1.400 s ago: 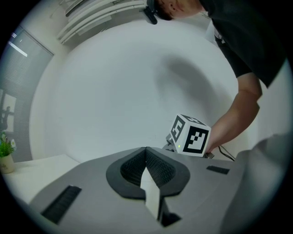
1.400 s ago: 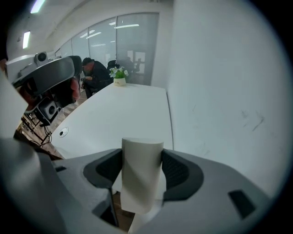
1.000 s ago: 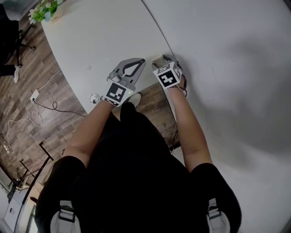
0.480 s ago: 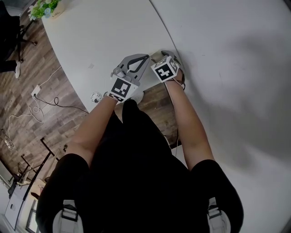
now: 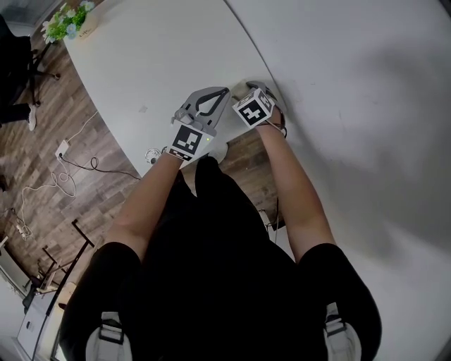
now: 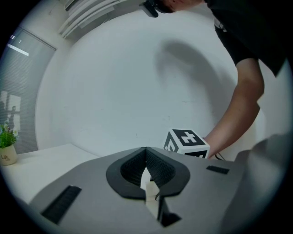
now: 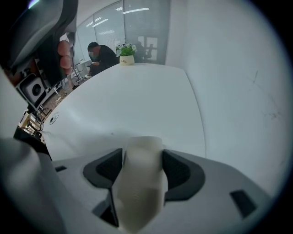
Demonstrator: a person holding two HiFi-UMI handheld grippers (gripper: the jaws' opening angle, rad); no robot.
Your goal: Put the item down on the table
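Observation:
My right gripper [image 7: 143, 153] is shut on a cream, rounded item [image 7: 139, 183] that fills the space between its dark pads. In the head view the right gripper [image 5: 248, 90] holds this item [image 5: 242, 88] over the near corner of the white table [image 5: 155, 56], close to the wall. Just to its left is my left gripper [image 5: 223, 92], jaws shut together at the tips; in its own view the left gripper [image 6: 146, 151] shows only a pale sliver behind the pads. The right gripper's marker cube [image 6: 185, 141] sits just beyond it.
A potted plant [image 5: 67, 17] stands at the table's far end, also seen as a plant [image 7: 127, 49] in the right gripper view, where a person [image 7: 100, 55] sits beyond it. The white wall [image 5: 352, 84] runs along the right. Cables [image 5: 63, 169] lie on the wood floor.
Both grippers have drifted slightly up and closer together over the table corner. The right gripper's hold on the cream item is unchanged.

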